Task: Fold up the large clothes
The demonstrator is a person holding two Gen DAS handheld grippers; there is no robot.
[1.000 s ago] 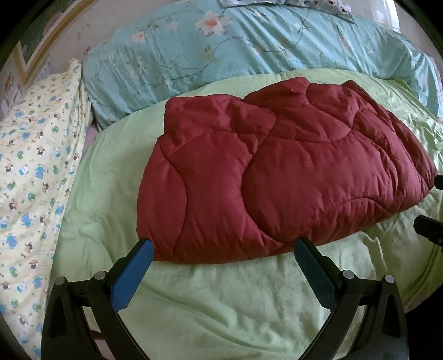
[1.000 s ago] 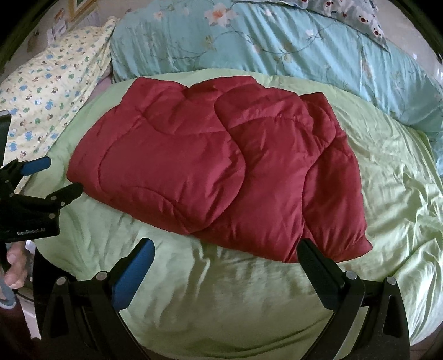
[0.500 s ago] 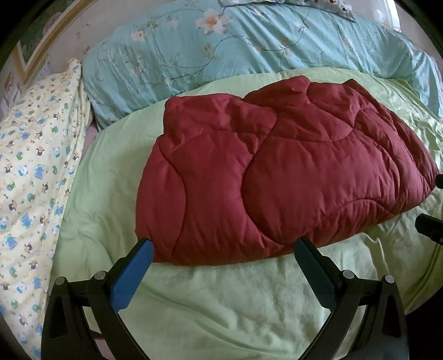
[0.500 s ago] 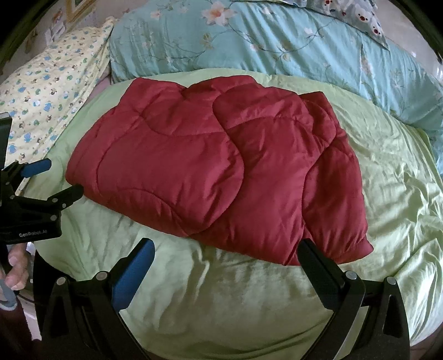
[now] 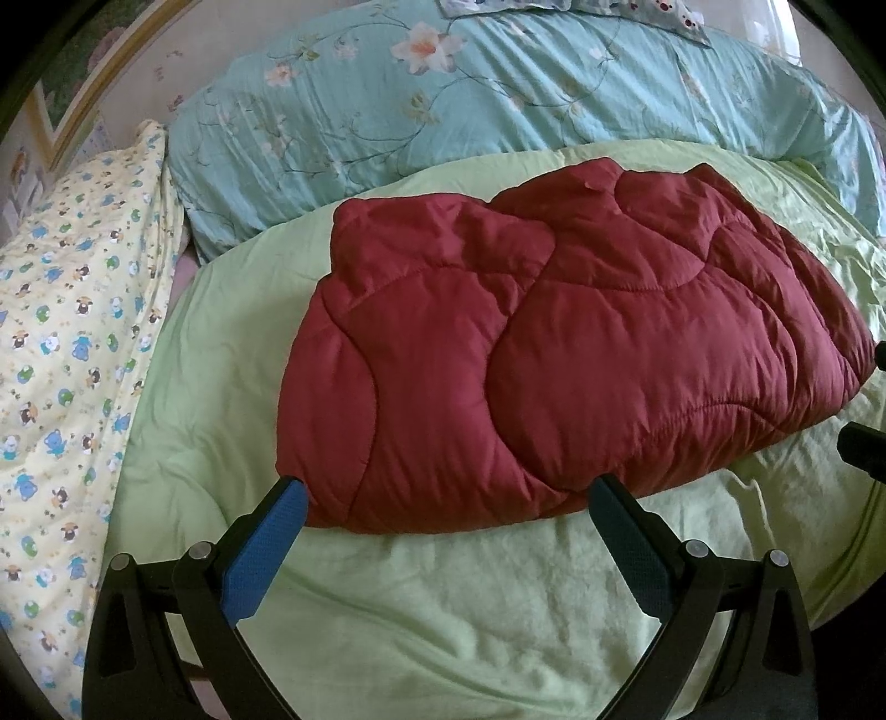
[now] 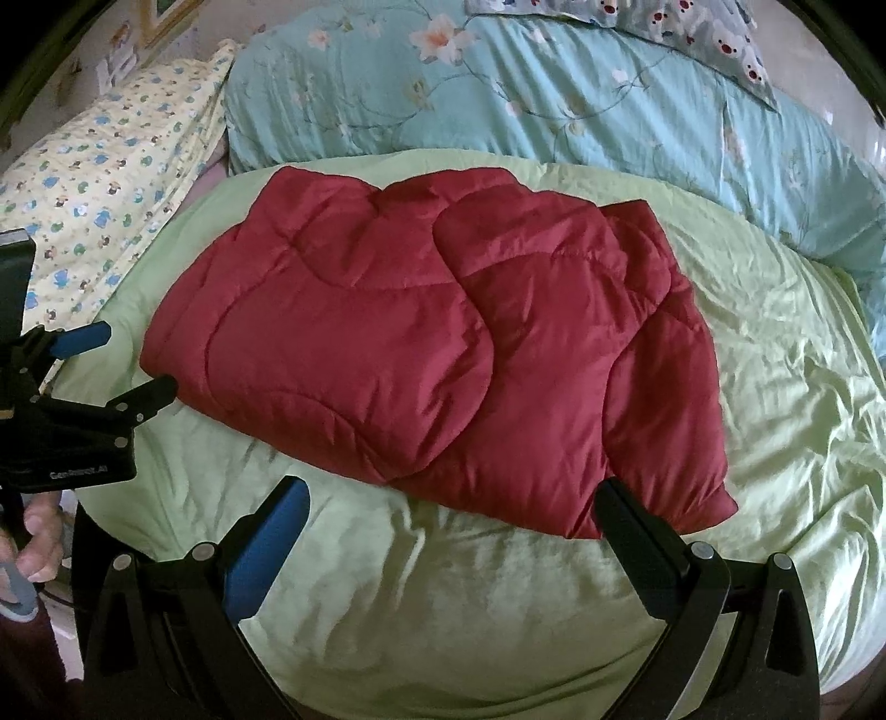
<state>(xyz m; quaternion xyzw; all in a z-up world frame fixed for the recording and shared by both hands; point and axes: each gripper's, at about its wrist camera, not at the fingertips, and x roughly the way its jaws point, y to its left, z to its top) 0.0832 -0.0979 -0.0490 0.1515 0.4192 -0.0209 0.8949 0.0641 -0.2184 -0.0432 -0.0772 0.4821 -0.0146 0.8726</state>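
A dark red quilted padded garment [image 5: 554, 365] lies folded into a thick bundle on a light green cover [image 5: 454, 609]. It also shows in the right wrist view [image 6: 421, 349], with one layer lapped over another. My left gripper [image 5: 448, 493] is open and empty, its fingertips just short of the bundle's near edge. My right gripper [image 6: 451, 493] is open and empty at the near edge too. The left gripper also shows in the right wrist view [image 6: 119, 363] at the far left, open beside the bundle's left end.
A turquoise floral duvet [image 5: 498, 105] is piled behind the green cover [image 6: 775, 387]. A yellow cartoon-print pillow [image 5: 66, 343] lies to the left. A bear-print pillow [image 6: 714, 39] sits at the back right. A framed picture [image 5: 72, 94] hangs on the wall at left.
Both grippers have crept slightly closer to the bundle's near edge. The garment has not moved and both grippers stay open.
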